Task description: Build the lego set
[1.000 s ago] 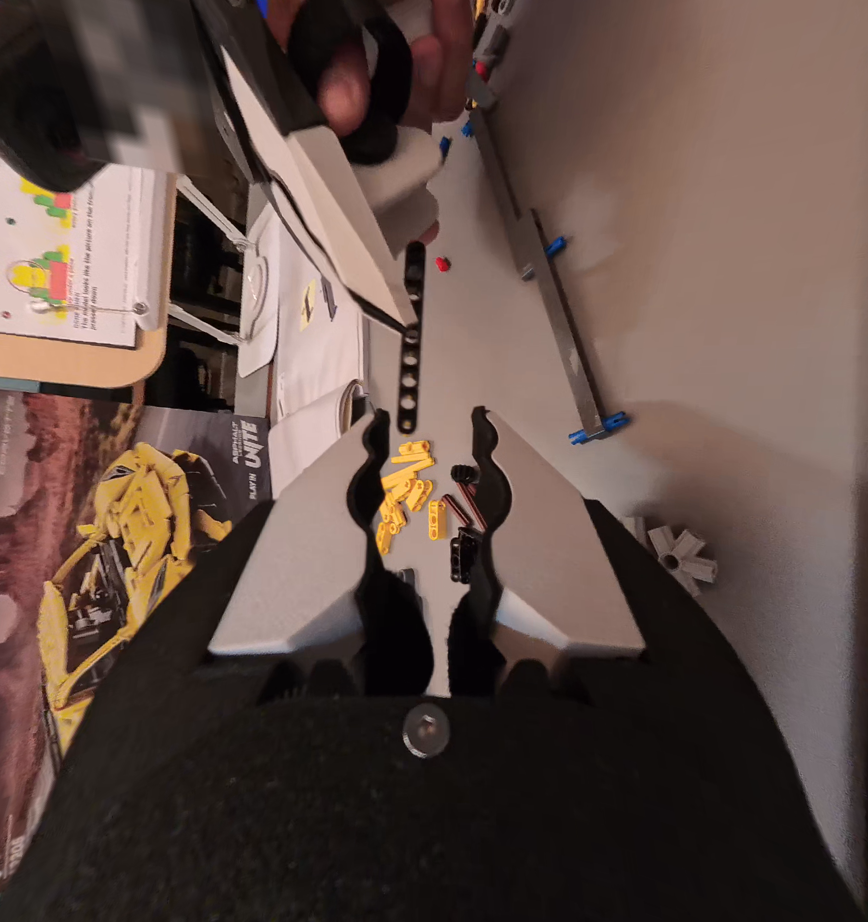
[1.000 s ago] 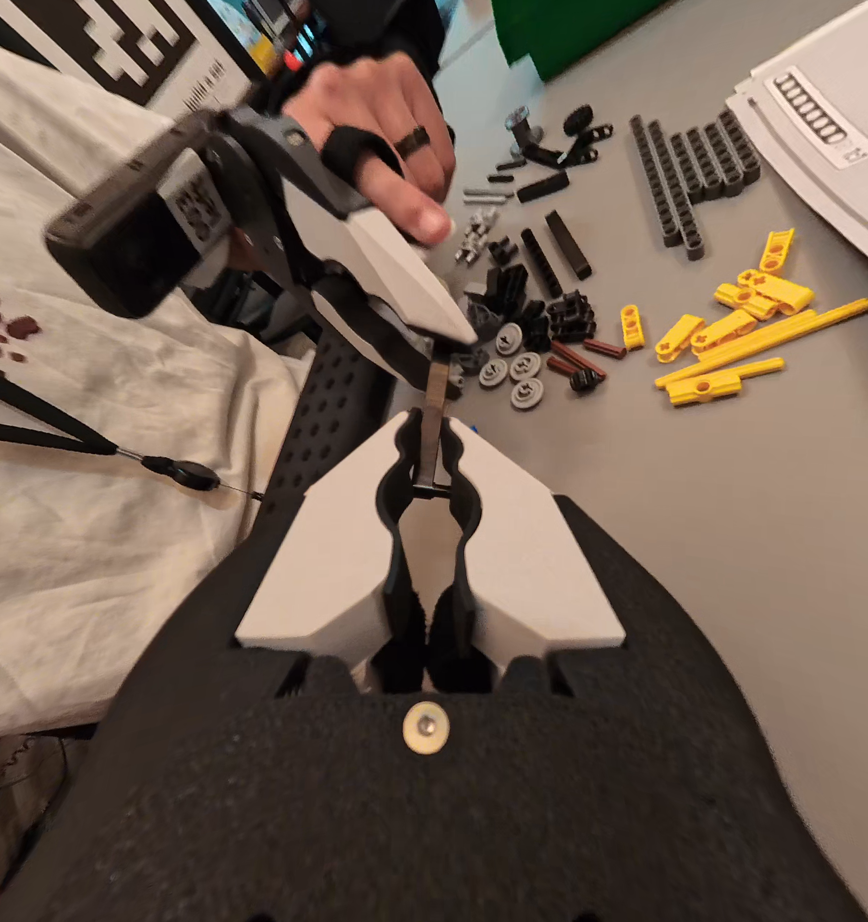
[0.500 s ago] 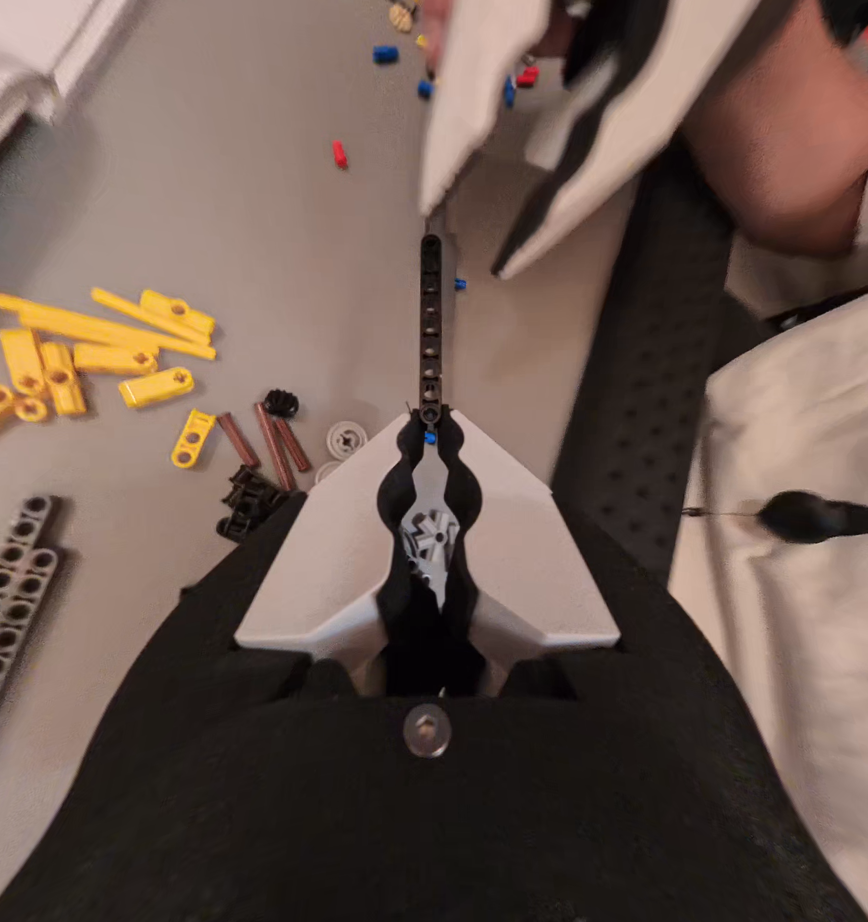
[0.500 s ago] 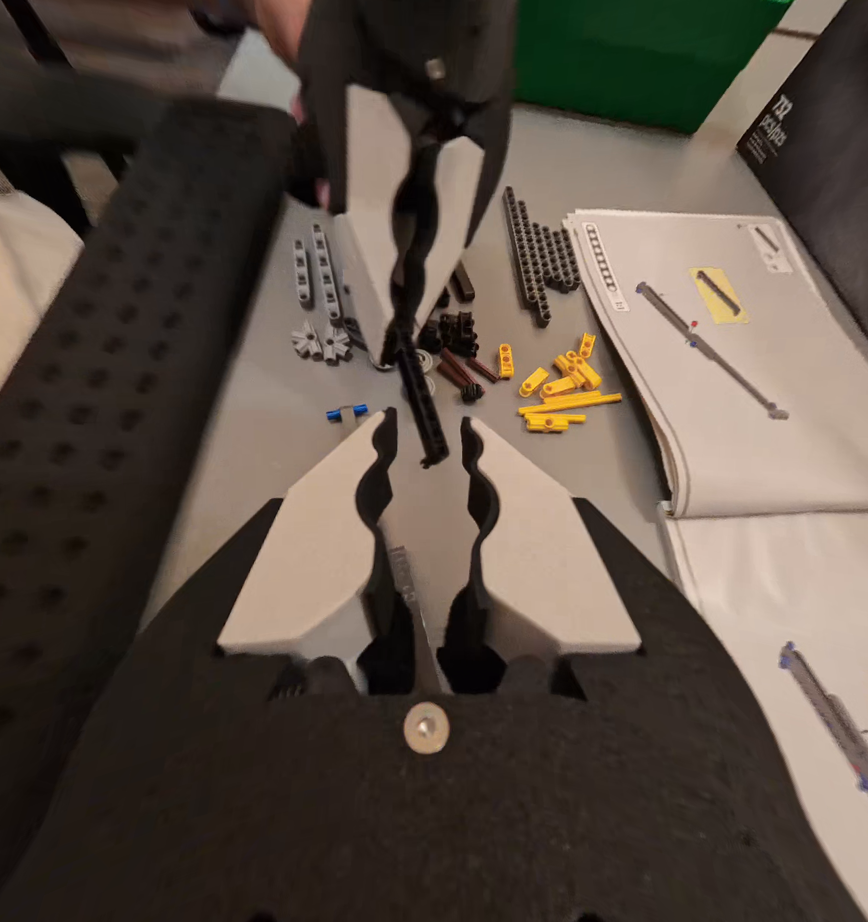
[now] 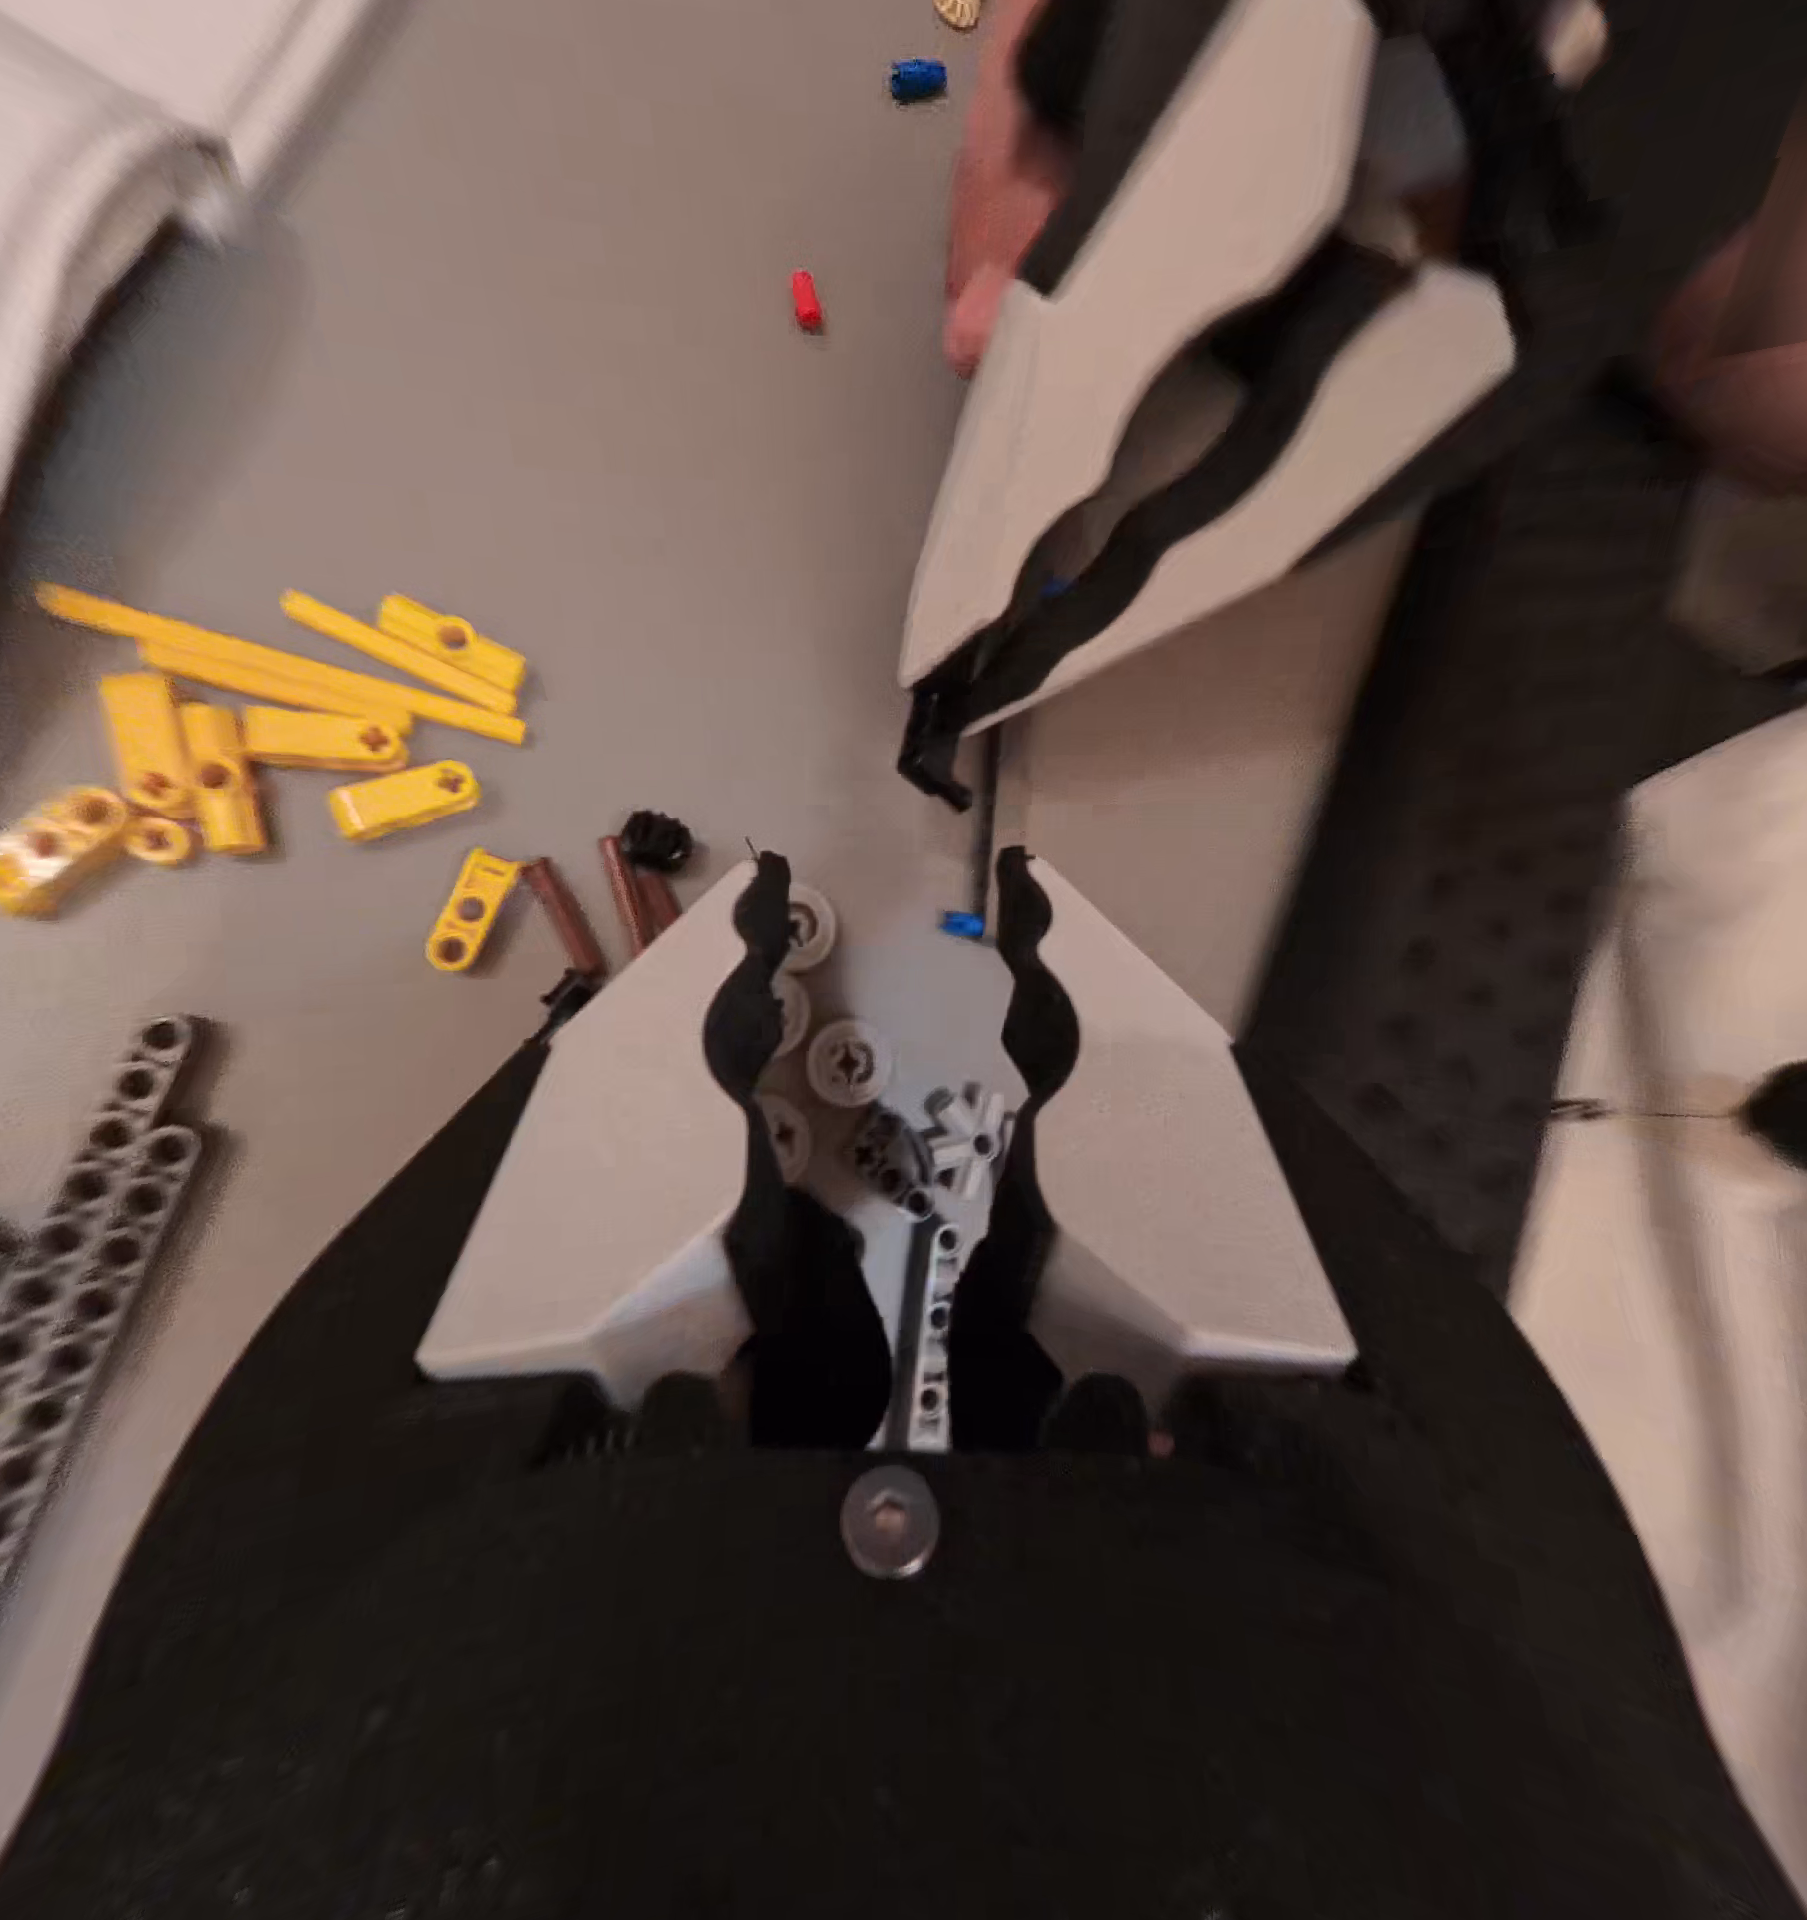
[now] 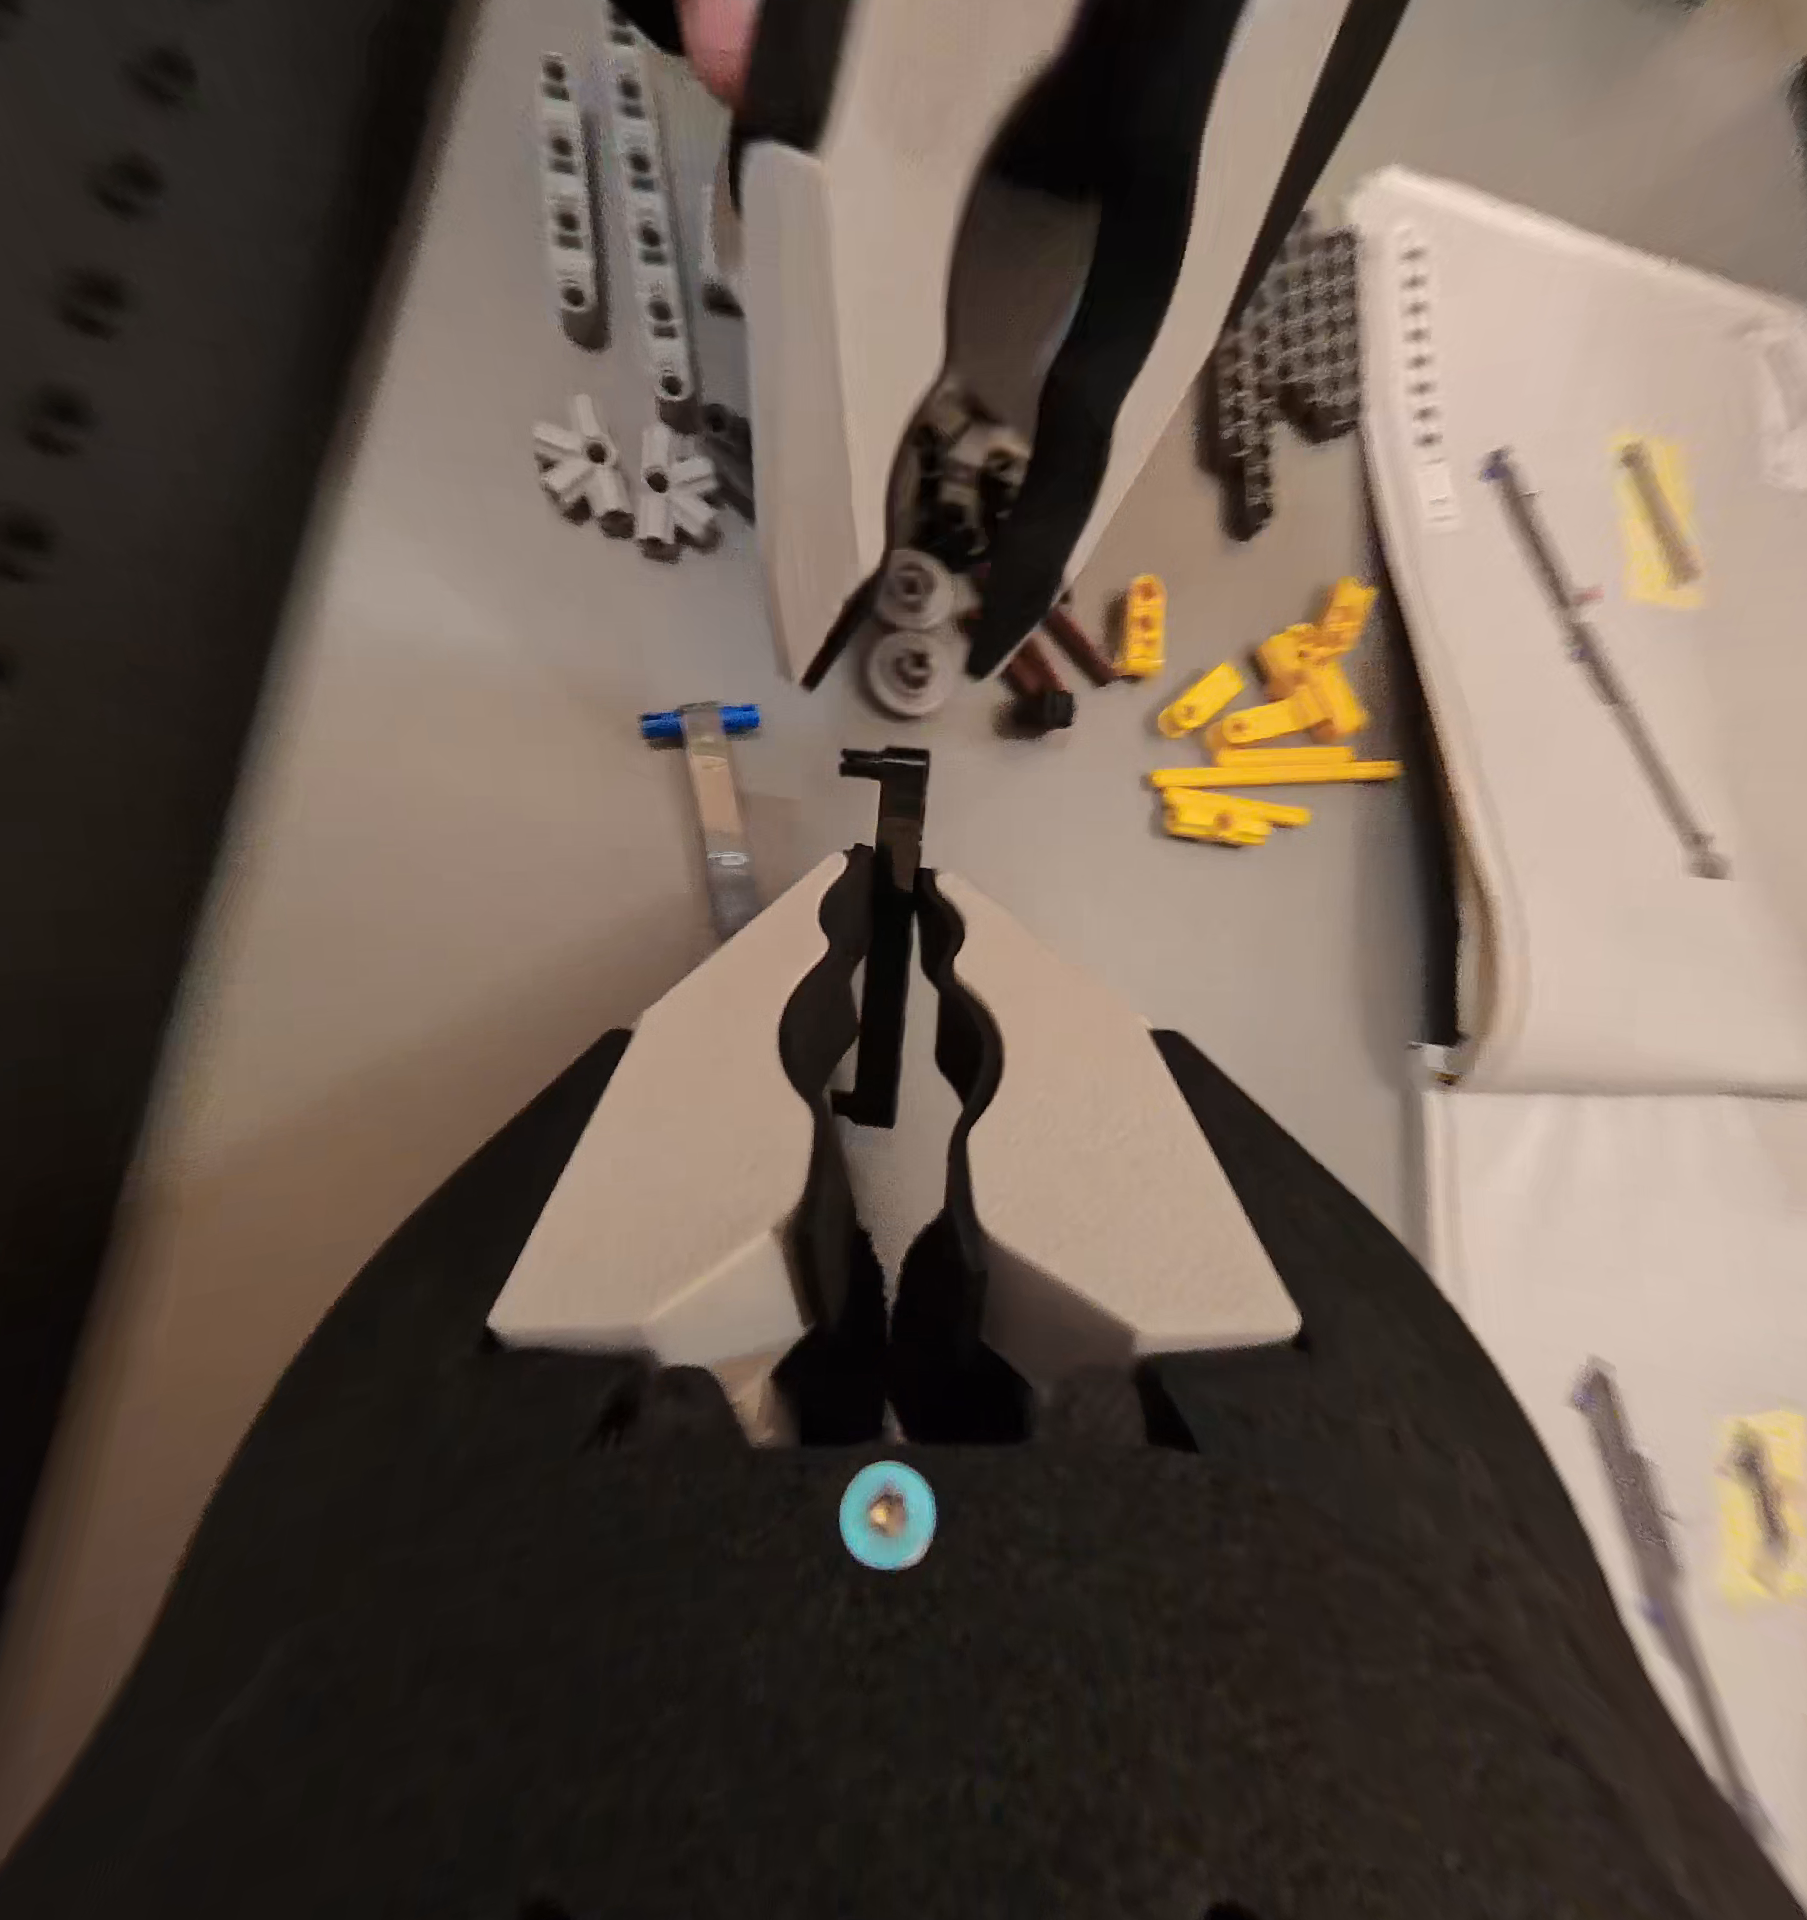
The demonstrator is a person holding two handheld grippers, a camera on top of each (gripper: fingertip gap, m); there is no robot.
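The right gripper (image 6: 888, 862) is clamped on a black beam (image 6: 891, 935), a long narrow Lego piece that runs up between its two fingers and sticks out past the tips, ending in a small black pin that juts to the left. It hangs above the grey table (image 6: 379, 727). In the left wrist view the same gripper (image 5: 946, 748) comes in from the far right, with the black piece poking out of its tips.

The left gripper (image 5: 883, 883) has its jaws well apart and nothing between them. Through the gap lie grey round bushes (image 5: 849, 1062) and a pale grey star-shaped hub (image 5: 966, 1127), with a light grey beam (image 5: 935, 1320) close to the gripper's base. From the right wrist view this gripper (image 6: 909, 665) hovers over the grey bushes (image 6: 911, 670) at the far side.

Left of the right gripper's tips lies a flat grey beam with blue pins (image 6: 712, 790) at its far end. Yellow pieces (image 6: 1263, 727) are scattered to the right, just beside brown axles (image 6: 1075, 649). Two grey hubs (image 6: 624, 478) and light grey beams (image 6: 618, 208) sit far left, dark grey beams (image 6: 1283, 374) far right. An open instruction booklet (image 6: 1626, 727) lies along the right edge. In the left wrist view, a red pin (image 5: 805, 299) and a blue pin (image 5: 918, 79) lie well apart on the far table.
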